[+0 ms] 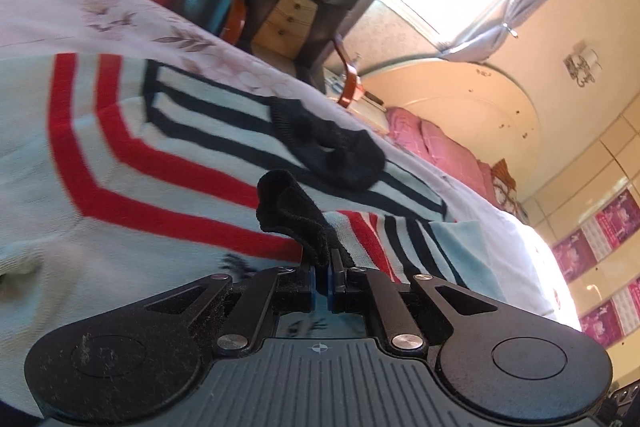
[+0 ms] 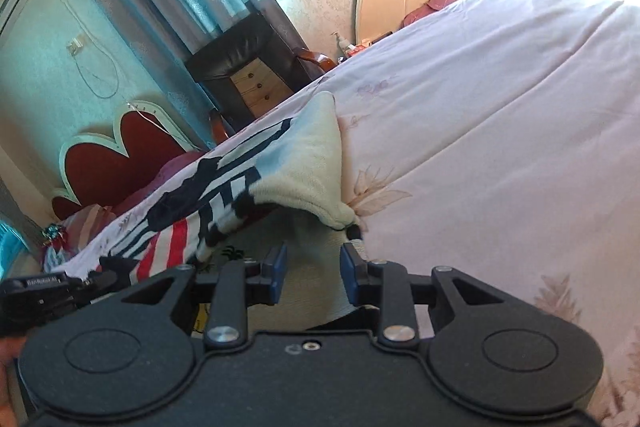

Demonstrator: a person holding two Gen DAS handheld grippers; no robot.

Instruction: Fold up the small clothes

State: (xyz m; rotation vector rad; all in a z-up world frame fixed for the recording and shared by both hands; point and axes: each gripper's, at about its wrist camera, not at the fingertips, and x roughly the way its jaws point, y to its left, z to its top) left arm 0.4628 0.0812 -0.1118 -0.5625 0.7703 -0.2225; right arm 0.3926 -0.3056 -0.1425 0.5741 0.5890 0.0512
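Note:
A small knit sweater (image 1: 120, 155), pale blue-white with red and navy stripes and a black collar, lies on the bed. My left gripper (image 1: 321, 269) is shut on the sweater's black ribbed edge (image 1: 292, 215), which bunches up above the jaws. In the right wrist view the sweater (image 2: 256, 167) is partly lifted, its cream corner (image 2: 312, 163) hanging just ahead of my right gripper (image 2: 313, 273). The right gripper is open, the jaws apart with the cloth's tip near the right finger (image 2: 352, 267). The left gripper (image 2: 48, 287) shows at the left edge.
The bed sheet (image 2: 500, 107) is pale pink with a leaf print. A dark armchair with a small wooden drawer unit (image 1: 288, 19) stands beyond the bed by the window curtains. Pink pillows (image 1: 440, 139) and a round cream headboard (image 1: 460, 95) lie farther off.

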